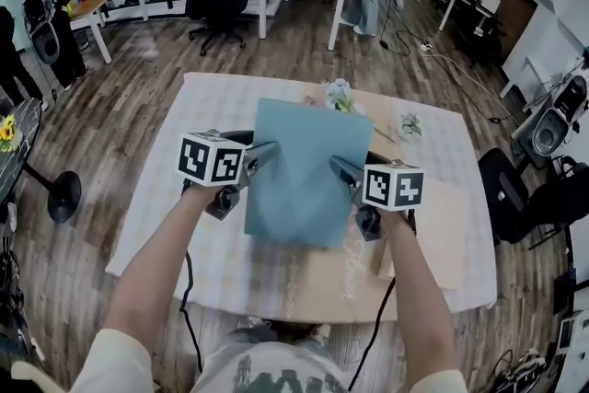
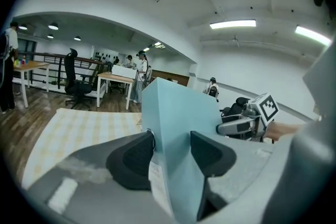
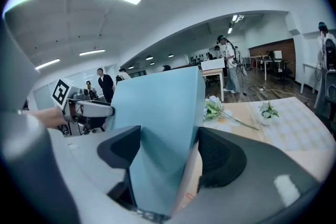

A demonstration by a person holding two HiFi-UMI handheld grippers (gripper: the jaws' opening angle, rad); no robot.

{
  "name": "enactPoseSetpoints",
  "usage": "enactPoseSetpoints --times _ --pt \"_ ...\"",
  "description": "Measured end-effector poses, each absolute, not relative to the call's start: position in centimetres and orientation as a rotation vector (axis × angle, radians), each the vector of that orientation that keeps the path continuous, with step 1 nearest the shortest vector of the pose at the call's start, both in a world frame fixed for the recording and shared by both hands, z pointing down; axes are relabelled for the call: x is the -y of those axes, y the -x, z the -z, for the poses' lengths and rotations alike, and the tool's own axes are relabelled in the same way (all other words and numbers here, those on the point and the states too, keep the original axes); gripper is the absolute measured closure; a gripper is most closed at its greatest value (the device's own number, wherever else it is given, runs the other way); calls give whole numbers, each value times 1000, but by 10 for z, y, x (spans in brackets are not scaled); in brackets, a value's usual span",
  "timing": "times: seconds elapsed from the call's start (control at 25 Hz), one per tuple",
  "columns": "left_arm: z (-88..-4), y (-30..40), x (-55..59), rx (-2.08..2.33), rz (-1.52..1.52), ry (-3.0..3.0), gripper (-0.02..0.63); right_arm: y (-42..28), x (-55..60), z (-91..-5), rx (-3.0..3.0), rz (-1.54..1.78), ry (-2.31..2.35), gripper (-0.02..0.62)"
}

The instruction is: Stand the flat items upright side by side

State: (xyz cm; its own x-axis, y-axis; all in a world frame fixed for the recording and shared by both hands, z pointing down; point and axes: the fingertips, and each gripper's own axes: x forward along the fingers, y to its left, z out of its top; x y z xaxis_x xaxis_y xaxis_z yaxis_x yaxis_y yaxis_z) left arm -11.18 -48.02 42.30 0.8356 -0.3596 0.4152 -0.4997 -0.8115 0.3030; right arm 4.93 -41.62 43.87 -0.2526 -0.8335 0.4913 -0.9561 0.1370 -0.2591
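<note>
1. Left claw (image 1: 265, 152) and right claw (image 1: 340, 168) each clamped a side edge of the pale blue flat item (image 1: 299, 189), between them, above the table (image 1: 175, 225).
2. It seemed stiff and light; mid-edge holds suited it.

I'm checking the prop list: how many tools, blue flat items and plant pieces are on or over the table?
Tools: 2, the left tool and the right tool
Blue flat panel: 1, gripped by both tools
Flower sprig: 1
Small green plant: 1
Total: 5
</note>
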Motion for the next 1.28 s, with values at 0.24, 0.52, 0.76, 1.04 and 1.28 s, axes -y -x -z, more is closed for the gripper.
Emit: enactPoseSetpoints --times 0.24,0.52,0.76,1.04,1.28 --pt "-401 111 477 752 -437 -2678 376 -53 419 -411 2210 -571 -1770 252" --pt "-396 117 464 875 -369 -2735 376 -49 414 -400 2228 -304 -1785 252" --pt "-401 123 447 948 -363 -2718 371 -44 402 -403 2234 -228 -1743 250" --pt "-407 126 422 1094 -372 -2686 365 -44 380 -409 2268 -160 -1658 262" --pt "-407 131 411 1240 -332 -2620 365 -43 369 -408 2337 -130 -1565 262"
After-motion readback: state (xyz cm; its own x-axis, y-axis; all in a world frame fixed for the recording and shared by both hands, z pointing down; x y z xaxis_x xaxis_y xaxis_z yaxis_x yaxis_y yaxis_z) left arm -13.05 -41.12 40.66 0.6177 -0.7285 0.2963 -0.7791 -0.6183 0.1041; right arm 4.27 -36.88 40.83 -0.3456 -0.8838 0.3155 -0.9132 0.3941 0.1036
